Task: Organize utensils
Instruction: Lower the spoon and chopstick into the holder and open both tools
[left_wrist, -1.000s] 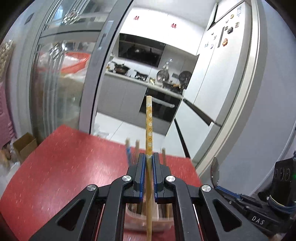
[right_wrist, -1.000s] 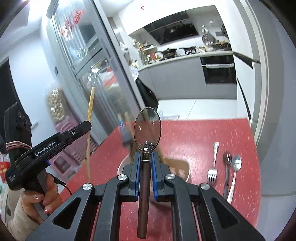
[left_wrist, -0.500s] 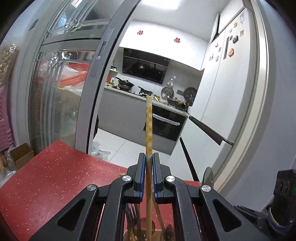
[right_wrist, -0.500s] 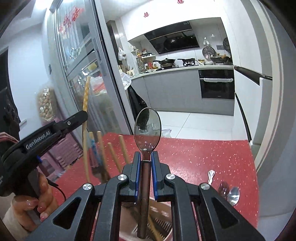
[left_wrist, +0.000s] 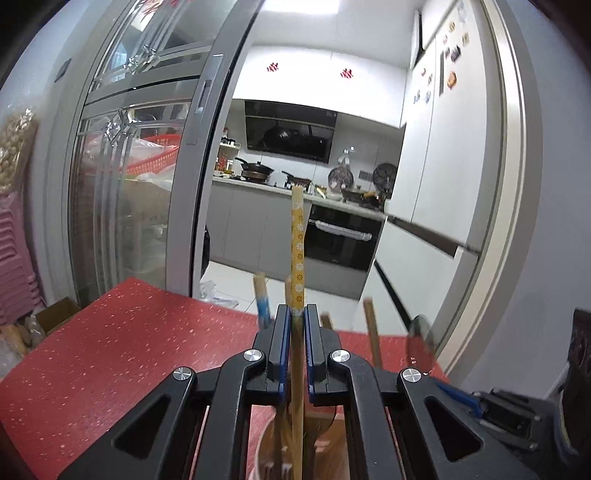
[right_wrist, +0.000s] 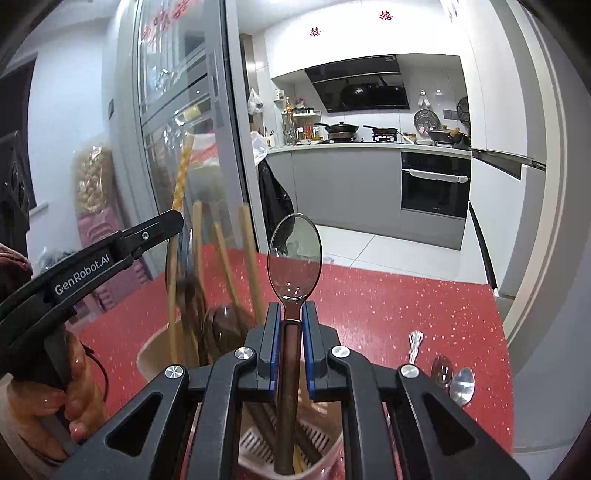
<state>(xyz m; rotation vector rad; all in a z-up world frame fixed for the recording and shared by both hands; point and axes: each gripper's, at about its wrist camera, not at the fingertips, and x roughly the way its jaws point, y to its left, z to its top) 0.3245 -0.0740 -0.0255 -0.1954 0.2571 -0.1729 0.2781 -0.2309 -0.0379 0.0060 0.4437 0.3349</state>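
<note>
My left gripper (left_wrist: 294, 314) is shut on a yellow flower-patterned chopstick (left_wrist: 297, 243), held upright with its lower end inside the beige utensil holder (left_wrist: 266, 446). That gripper also shows in the right wrist view (right_wrist: 173, 221). My right gripper (right_wrist: 292, 314) is shut on a spoon (right_wrist: 294, 254) with a dark handle, bowl upward, its handle reaching down into the utensil holder (right_wrist: 155, 354). Several wooden chopsticks (right_wrist: 248, 254) and a dark spoon (right_wrist: 221, 325) stand in the holder.
The holder stands on a red speckled table (right_wrist: 388, 306). A fork (right_wrist: 414, 345) and two spoons (right_wrist: 461, 382) lie near the table's right edge. A glass sliding door (left_wrist: 122, 192) and a kitchen lie beyond the table.
Both grippers have lowered over the utensil holder. The chopstick's end and the spoon's handle now reach inside it, and the holder looks larger and nearer.
</note>
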